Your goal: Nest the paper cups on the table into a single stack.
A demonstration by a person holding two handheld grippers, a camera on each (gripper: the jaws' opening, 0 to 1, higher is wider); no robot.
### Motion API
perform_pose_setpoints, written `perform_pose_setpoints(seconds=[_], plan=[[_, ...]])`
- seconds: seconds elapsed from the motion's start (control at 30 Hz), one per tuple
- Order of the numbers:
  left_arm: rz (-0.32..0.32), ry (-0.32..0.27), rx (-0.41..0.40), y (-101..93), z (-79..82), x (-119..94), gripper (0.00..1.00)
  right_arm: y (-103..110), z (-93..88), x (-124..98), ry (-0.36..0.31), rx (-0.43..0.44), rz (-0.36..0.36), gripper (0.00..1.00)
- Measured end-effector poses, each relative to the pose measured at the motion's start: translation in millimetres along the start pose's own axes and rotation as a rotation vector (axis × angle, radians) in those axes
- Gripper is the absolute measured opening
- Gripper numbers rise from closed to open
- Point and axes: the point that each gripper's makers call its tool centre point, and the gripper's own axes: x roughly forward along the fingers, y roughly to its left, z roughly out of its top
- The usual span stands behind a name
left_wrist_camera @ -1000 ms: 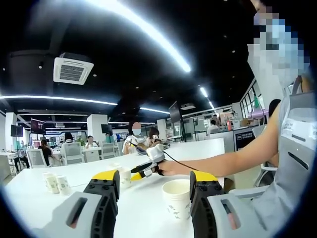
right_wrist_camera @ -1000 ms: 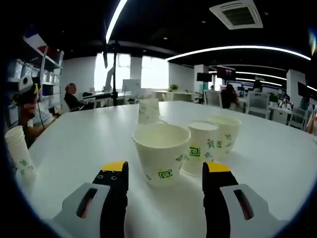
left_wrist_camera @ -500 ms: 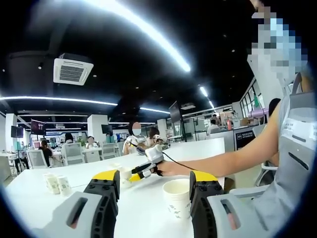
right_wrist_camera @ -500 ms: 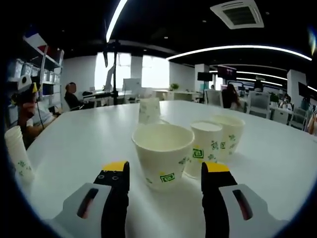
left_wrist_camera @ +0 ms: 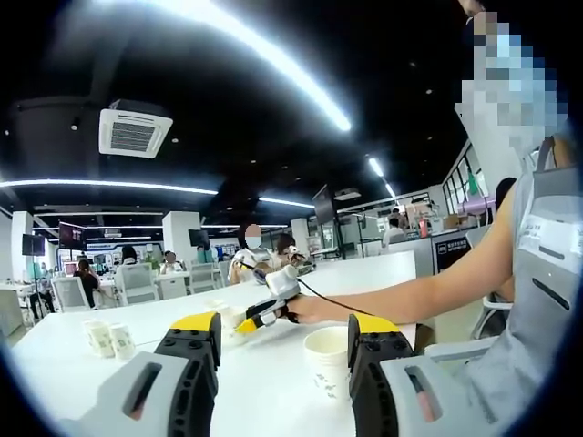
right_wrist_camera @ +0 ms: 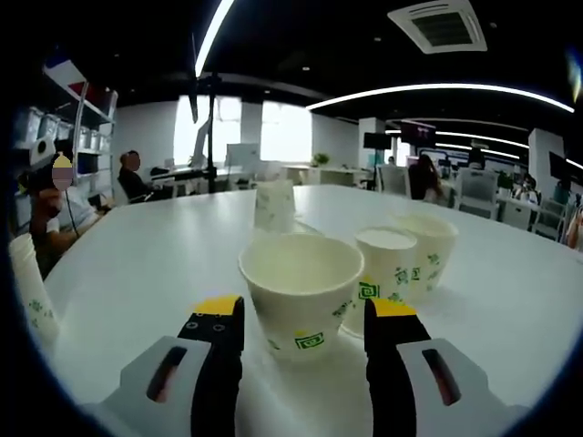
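Note:
In the right gripper view, a wide white paper cup (right_wrist_camera: 301, 284) with green marks stands upright on the white table (right_wrist_camera: 164, 264). It sits between the jaws of my right gripper (right_wrist_camera: 301, 311), which is open, with a narrow gap on each side. Two more upright cups (right_wrist_camera: 393, 264) (right_wrist_camera: 431, 246) stand just behind it to the right, and an upside-down cup (right_wrist_camera: 274, 205) stands farther back. My left gripper (left_wrist_camera: 282, 326) is open and holds nothing. A single cup (left_wrist_camera: 328, 359) stands by its right jaw. The right gripper (left_wrist_camera: 271, 308) shows there in a person's hand.
A stack of cups (right_wrist_camera: 29, 293) stands at the left edge of the right gripper view. Two small cups (left_wrist_camera: 110, 339) stand at the table's far left in the left gripper view. People sit at desks behind, and the person's arm (left_wrist_camera: 410, 293) reaches across the table.
The right gripper has edged forward around the wide cup and its jaws stand a little closer together. The left gripper view has barely shifted.

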Motion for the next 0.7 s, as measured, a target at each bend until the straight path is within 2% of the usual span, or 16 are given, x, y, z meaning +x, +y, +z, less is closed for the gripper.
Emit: perform_pose_setpoints(seconds=[0.7], plan=[[0.007, -0.004, 0.005, 2.6, 0.8, -1.9, 0.6, 6.7, 2.3, 7.1, -0.005, -0.009, 0.002, 0.55]])
